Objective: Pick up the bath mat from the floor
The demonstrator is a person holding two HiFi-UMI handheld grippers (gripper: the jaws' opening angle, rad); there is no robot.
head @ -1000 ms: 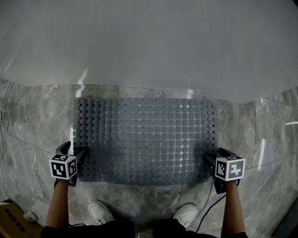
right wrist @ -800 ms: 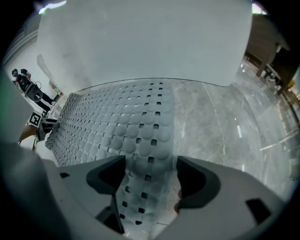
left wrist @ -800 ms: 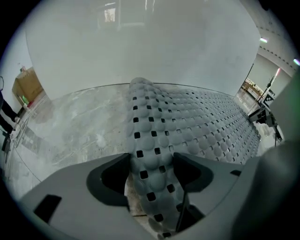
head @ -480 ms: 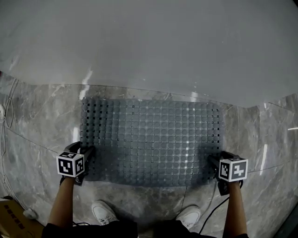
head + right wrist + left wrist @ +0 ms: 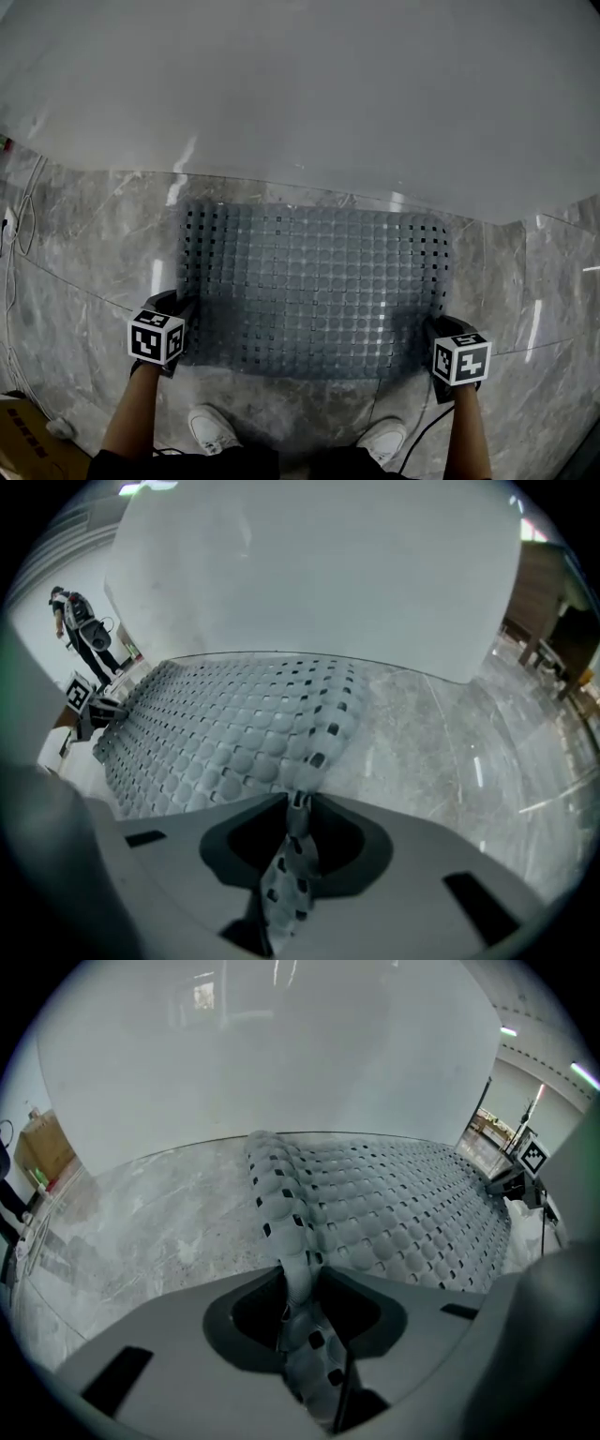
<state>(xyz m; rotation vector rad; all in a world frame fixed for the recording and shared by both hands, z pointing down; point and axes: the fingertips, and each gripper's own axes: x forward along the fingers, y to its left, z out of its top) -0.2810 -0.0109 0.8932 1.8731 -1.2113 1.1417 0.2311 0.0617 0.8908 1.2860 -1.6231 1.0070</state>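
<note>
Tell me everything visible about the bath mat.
The bath mat is a grey, rubbery-looking rectangle with rounded corners, covered in rows of round bumps and small square holes. It lies mostly flat on the marble floor, its far edge close to the white wall. The left gripper and right gripper are closing on its side edges by the near corners, each pinching a lifted fold between its jaws.

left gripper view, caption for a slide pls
Left claw closing on the grey perforated bath mat's edge above the marble floor.
</note>
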